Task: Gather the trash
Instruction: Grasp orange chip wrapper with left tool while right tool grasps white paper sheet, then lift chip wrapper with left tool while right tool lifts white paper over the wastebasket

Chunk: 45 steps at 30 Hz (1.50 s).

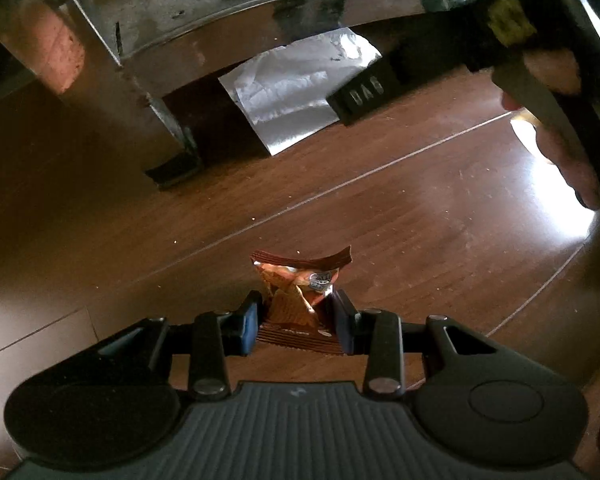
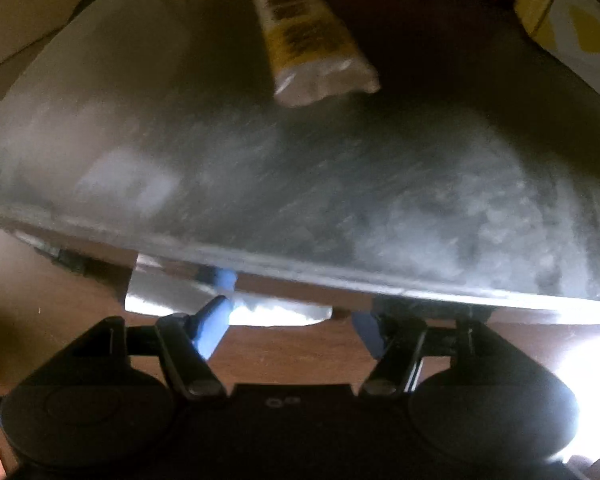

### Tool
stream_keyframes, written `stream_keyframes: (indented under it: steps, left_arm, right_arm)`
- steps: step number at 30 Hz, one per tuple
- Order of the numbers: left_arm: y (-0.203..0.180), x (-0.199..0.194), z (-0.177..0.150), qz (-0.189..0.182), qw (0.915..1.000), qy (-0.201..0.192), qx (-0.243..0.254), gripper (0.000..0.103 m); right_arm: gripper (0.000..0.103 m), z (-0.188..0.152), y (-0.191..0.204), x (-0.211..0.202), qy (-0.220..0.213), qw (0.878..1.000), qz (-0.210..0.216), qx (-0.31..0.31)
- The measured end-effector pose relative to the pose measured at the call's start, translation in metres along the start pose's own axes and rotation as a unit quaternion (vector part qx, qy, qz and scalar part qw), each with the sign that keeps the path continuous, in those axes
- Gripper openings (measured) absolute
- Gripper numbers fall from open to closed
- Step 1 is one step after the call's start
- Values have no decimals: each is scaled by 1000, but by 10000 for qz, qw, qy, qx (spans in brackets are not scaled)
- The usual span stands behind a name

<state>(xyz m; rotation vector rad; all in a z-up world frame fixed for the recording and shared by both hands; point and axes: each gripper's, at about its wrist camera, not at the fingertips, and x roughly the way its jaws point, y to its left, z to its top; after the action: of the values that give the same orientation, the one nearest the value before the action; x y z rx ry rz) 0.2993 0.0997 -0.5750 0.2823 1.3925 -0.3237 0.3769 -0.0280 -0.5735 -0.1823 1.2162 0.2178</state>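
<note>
Snack wrapper (image 1: 300, 300) clamped in left hand-held gripper (image 1: 298, 322).

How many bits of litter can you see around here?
3: a crumpled orange snack wrapper gripped by the left gripper, a silver foil sheet on the floor, a yellow-white tube on the table; more may be hidden.

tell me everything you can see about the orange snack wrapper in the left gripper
The crumpled orange and brown foil snack wrapper looks empty and creased, with ribbed brown sealed edges at both ends and a small round logo. It stands roughly upright, pinched at its middle between the left gripper's blue-padded fingers, held above the brown wooden floor. Nothing else touches it.
</note>
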Motion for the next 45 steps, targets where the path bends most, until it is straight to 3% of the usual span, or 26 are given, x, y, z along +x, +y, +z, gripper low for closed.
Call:
stream_keyframes:
  steps: [6,7,8,11,17,24,27,35,41,45]
  left_arm:
    - [3,-6,4,19,10000,-6,-61,37]
    - [4,-7,4,15,10000,-3,-49,37]
    - [1,-7,2,20,10000,-4,-35,37]
    - [-2,-14,-1,-4,10000,-13,3,37]
    - [-4,-31,3,-116,9999,-76,72,37]
    - [-15,-90,20,-239,9989,-342,215,36]
    - [-22,-137,28,-159,9978,-561,319,36]
    - [-24,-275,38,-178,9913,-1255,-345,35]
    - [-42,-387,27,-31,9760,-2041,-764,35]
    - [-57,-439,18,85,9636,-2490,-971,34]
  right_arm:
    - [23,1,13,-3,-30,9984,327,-462]
    - [9,0,15,-3,-19,9980,335,-540]
    - [6,-3,11,-4,-5,9977,325,-599]
    - [4,-11,4,-7,131,9971,422,-619]
    - [4,-37,-27,-31,357,9969,230,-661]
    - [4,-45,-53,-108,295,9986,92,-440]
    - [4,-50,-57,-155,109,9987,105,-492]
    - [4,-43,-49,-296,-638,9964,177,-534]
    - [4,-40,-52,-386,-1161,9918,385,-368]
    - [4,-49,-61,-450,-1493,9870,503,-320]
